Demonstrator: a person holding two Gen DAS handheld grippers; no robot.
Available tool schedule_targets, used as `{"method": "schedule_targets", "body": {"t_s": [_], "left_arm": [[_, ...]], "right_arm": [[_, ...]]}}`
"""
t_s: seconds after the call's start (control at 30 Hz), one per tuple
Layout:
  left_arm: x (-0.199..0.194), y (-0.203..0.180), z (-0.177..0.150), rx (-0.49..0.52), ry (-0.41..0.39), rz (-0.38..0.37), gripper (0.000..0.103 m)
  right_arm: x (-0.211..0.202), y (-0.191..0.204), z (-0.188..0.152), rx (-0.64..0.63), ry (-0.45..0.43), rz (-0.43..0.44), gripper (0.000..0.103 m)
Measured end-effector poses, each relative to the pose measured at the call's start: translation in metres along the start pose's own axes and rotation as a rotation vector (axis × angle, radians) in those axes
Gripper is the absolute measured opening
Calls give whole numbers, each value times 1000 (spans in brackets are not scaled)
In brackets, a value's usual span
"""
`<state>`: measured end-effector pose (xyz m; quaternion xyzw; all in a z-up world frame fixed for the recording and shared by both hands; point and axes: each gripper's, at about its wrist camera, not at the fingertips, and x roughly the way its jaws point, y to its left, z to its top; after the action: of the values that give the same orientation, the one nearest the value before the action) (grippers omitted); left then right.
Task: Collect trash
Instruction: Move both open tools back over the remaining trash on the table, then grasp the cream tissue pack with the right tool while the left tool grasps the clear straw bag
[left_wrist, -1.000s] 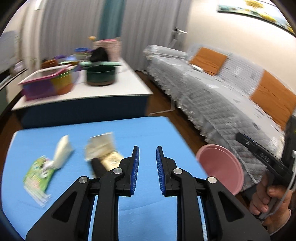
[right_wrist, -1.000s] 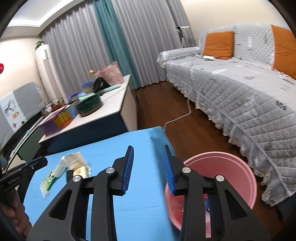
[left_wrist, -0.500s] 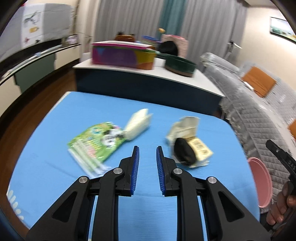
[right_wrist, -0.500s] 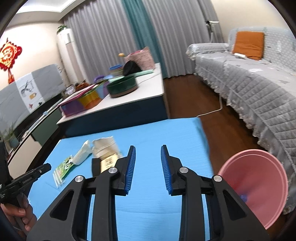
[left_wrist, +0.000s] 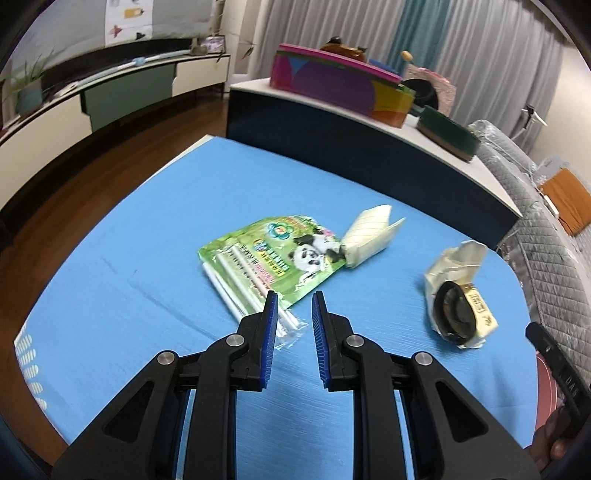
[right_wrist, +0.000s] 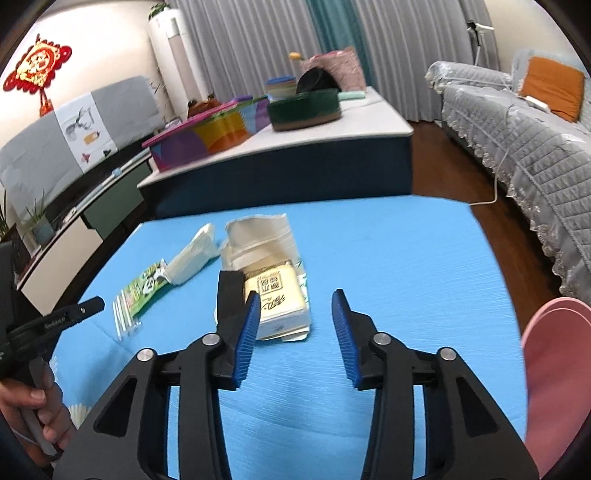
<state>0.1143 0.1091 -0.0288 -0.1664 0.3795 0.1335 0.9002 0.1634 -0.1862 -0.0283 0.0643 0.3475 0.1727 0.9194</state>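
Observation:
Trash lies on the blue table (left_wrist: 147, 258): a green panda packet (left_wrist: 273, 254) with white sticks, a cream wrapper (left_wrist: 369, 236), and a crumpled cream box with a black round lid (left_wrist: 458, 295). My left gripper (left_wrist: 293, 302) hovers just short of the green packet's near end. Its jaws stand a narrow gap apart and are opening, with nothing between them. My right gripper (right_wrist: 295, 306) is low over the table. Its jaws are opening wide and hold nothing. The cream box (right_wrist: 277, 299) lies just beyond its left finger. The green packet (right_wrist: 147, 286) is further left.
A pink bin (right_wrist: 557, 369) stands off the table's right edge. Behind the blue table is a white-topped counter (right_wrist: 369, 118) with a colourful box and a green bowl. A grey-covered sofa (right_wrist: 517, 140) runs along the right. A hand holds the left gripper (right_wrist: 62, 317).
Both grippers swung left, away from the pink bin, and dipped toward the table, so the trash is now close in front. The right jaws have widened.

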Motion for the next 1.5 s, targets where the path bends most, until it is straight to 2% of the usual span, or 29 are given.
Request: {"method": "schedule_targets", "body": {"t_s": [0.1, 0.37, 0.83, 0.97, 1.03, 1.1, 1.2, 1.27, 1.5], "left_arm": [[9, 2, -1, -18, 23, 14, 33], [26, 9, 0, -54, 61, 41, 47], [50, 13, 3, -69, 98, 107, 48], [54, 16, 1, -72, 111, 129, 48], [55, 19, 1, -77, 119, 137, 43], [53, 21, 2, -81, 117, 139, 27], [49, 23, 4, -86, 108, 134, 13], [44, 22, 6, -78, 88, 138, 10], [26, 22, 11, -67, 20, 169, 9]], "right_arm": [[13, 7, -2, -24, 23, 2, 51], [39, 19, -6, -97, 70, -5, 60], [60, 22, -10, -150, 121, -37, 61], [62, 22, -12, -156, 140, -34, 54], [62, 21, -13, -158, 142, -36, 54], [60, 21, -13, -156, 142, -34, 53], [56, 20, -12, -152, 132, -47, 53], [52, 19, -11, -144, 124, -50, 52], [33, 11, -9, -117, 95, -68, 52]]}}
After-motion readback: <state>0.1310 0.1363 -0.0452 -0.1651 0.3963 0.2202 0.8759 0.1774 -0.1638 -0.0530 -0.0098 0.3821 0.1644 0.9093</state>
